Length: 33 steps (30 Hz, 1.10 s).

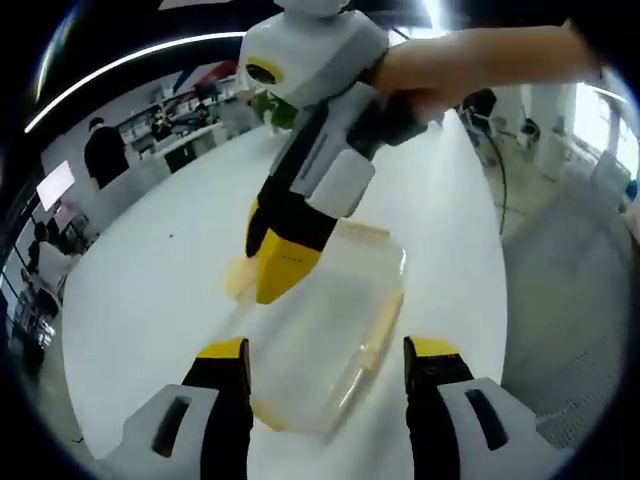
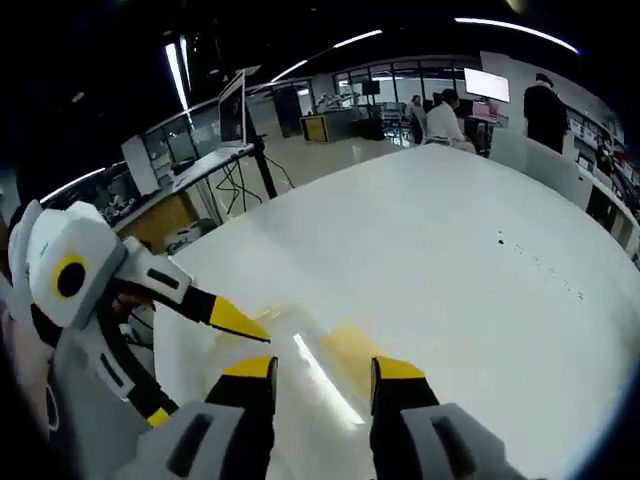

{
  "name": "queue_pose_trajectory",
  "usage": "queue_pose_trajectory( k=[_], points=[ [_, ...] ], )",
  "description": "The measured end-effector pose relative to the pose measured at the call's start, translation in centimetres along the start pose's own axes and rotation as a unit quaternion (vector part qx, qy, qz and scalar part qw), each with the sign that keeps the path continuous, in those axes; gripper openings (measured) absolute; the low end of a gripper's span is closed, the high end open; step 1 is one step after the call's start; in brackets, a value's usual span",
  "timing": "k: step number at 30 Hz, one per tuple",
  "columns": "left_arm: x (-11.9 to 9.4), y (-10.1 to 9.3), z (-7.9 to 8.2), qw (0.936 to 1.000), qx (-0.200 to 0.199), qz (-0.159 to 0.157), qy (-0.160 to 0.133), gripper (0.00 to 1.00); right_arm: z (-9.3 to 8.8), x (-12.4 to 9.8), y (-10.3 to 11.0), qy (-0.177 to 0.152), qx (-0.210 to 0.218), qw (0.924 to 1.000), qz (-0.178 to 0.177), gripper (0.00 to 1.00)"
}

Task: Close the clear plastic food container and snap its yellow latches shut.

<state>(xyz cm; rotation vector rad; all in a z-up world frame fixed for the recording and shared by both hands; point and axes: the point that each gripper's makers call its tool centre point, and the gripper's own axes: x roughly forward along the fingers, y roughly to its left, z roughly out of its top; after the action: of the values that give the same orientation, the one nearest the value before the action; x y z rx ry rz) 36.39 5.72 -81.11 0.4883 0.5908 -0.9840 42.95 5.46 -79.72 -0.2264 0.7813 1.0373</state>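
Low in the left gripper view, the clear container [image 1: 325,340] lies on the white surface [image 1: 150,290] between the left tongs [image 1: 325,362], which stand wide. From the frame's top, the right tongs [image 1: 285,262] press yellow tips on its far end; whether they are parted, I cannot tell. Its yellow latch [image 1: 380,330] lines the right edge.

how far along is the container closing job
Looks done: the lid sits on the clear container on the white table. In hand: the right tongs press down at its far end by a yellow latch, while the left tongs straddle the near end, open. Left: I cannot confirm any latch is snapped, including the side latch.
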Motion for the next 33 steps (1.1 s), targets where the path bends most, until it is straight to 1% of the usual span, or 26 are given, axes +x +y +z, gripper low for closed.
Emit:
queue_pose_trajectory(
  k=[2, 3, 6, 9, 11, 12, 13, 14, 15, 16, 18, 19, 20, 27, 31, 33],
  points=[
    [0.0, -0.2, 0.0, 1.0, 0.008, -0.002, 0.002, 0.6, -0.2, 0.3, 0.0, 0.01, -0.013, 0.9998, 0.013, 0.36],
    [0.1, -0.3, 0.0, 0.9999, 0.012, -0.004, 0.003, 0.6, -0.2, 0.4, -0.1, 0.013, -0.011, 0.9997, 0.016, 0.36],
    [0.4, -0.4, -0.1, 0.9998, 0.016, -0.005, 0.006, 0.59, -1.0, 0.6, -0.1, 0.036, -0.015, 0.9984, 0.041, 0.33],
    [0.6, -0.1, 0.2, 0.9998, 0.019, -0.001, 0.0, 0.57, -1.0, 0.8, -0.3, 0.048, -0.025, 0.9972, 0.051, 0.33],
    [0.9, -0.1, 0.4, 0.9998, 0.02, 0.0, -0.002, 0.57, -1.3, 1.0, -0.4, 0.063, -0.036, 0.9955, 0.06, 0.33],
    [1.0, -0.1, 0.4, 0.9997, 0.026, 0.001, -0.001, 0.56, -1.5, 1.1, -0.5, 0.071, -0.041, 0.9947, 0.062, 0.32],
    [1.1, 0.1, 0.3, 0.9992, 0.04, 0.007, 0.005, 0.55, -1.8, 1.1, -0.3, 0.084, -0.039, 0.9931, 0.073, 0.3],
    [1.1, 0.0, 0.3, 0.9986, 0.052, 0.004, 0.008, 0.55, -1.4, 1.3, -0.3, 0.074, -0.036, 0.9938, 0.075, 0.29],
    [1.2, 0.0, 0.4, 0.9986, 0.053, 0.006, 0.008, 0.55, -1.5, 1.4, -0.3, 0.081, -0.048, 0.9927, 0.076, 0.28],
    [1.3, -0.1, 0.3, 0.9983, 0.058, 0.006, 0.01, 0.55, -1.4, 1.3, -0.1, 0.08, -0.05, 0.9921, 0.082, 0.28],
    [1.4, -0.1, 0.2, 0.9968, 0.078, 0.011, 0.017, 0.55, -1.4, 1.4, -0.1, 0.087, -0.052, 0.9911, 0.085, 0.28],
    [1.4, -0.1, 0.0, 0.9952, 0.094, 0.012, 0.024, 0.55, -1.4, 1.4, -0.1, 0.09, -0.053, 0.9906, 0.088, 0.28],
    [1.4, -0.2, -0.1, 0.9948, 0.097, 0.012, 0.028, 0.55, -1.5, 1.4, -0.1, 0.091, -0.054, 0.9902, 0.09, 0.28],
    [1.5, 0.0, 0.1, 0.995, 0.097, 0.005, 0.026, 0.55, -1.5, 1.4, -0.1, 0.1, -0.053, 0.9886, 0.1, 0.28],
    [1.6, 0.1, 0.1, 0.995, 0.097, 0.004, 0.025, 0.54, -1.4, 1.6, -0.1, 0.114, -0.045, 0.9867, 0.107, 0.27],
    [1.6, 0.1, 0.1, 0.9949, 0.098, 0.003, 0.025, 0.54, -1.4, 1.6, -0.3, 0.125, -0.032, 0.9862, 0.104, 0.26]
  ],
)
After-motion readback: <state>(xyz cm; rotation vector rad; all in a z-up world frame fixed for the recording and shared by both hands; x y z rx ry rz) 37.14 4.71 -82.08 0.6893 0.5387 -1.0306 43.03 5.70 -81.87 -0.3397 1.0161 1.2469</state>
